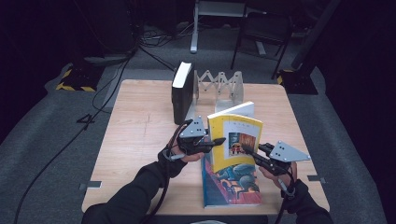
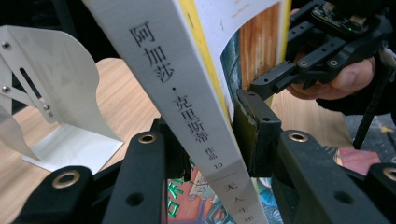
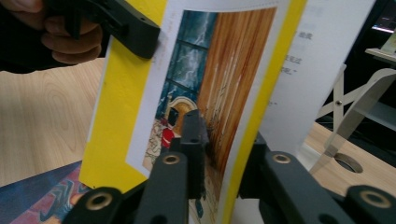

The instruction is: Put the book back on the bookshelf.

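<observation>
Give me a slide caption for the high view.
Left tongs and right tongs hold a yellow book upright over a flat book.

You've got the upright book (image 1: 235, 140) standing between your left gripper (image 1: 219, 140) and right gripper (image 1: 244, 148), over the flat book (image 1: 231, 186); behind it, the bookend rack (image 1: 219, 86) with another book (image 1: 182, 91).

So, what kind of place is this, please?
Probably a lab or studio set up for recording, not a home. A small wooden table stands alone on grey carpet, cables trail over the floor, and the surroundings are dark, with metal frames behind.
</observation>
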`<state>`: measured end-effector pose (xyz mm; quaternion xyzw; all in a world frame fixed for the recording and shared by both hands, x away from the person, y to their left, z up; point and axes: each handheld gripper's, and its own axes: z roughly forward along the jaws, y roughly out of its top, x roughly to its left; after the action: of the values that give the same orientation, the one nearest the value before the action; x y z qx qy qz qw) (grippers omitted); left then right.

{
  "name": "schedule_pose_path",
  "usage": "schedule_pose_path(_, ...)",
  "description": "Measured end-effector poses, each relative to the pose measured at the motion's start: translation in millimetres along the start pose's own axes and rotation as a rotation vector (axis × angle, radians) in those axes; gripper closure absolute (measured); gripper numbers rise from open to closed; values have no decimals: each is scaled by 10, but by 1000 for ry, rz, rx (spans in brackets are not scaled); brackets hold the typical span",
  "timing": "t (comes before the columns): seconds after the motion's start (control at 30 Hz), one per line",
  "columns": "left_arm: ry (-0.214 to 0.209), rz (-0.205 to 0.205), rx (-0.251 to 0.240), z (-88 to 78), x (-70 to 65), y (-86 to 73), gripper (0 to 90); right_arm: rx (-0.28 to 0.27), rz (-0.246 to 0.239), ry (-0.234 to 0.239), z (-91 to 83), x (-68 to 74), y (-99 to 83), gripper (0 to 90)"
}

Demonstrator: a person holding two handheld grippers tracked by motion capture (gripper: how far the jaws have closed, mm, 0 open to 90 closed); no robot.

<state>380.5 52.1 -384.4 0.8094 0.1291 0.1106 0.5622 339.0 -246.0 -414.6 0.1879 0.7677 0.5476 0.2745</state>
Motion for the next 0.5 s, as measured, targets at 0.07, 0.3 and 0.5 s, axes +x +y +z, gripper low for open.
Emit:
schedule_pose_path(0.07, -2, 14, -2, -10, -38, 4, 669, 0, 7, -9, -29, -10, -12, 690)
schedule_pose_path(0.3, -12, 62, -9, -10, -196, 21, 692, 56, 38, -42, -130, -115, -66, 481)
schedule_pose_path(0.5, -27, 41, -38, 3, -241, -10, 701, 80, 68, -30, -85, -148, -94, 388)
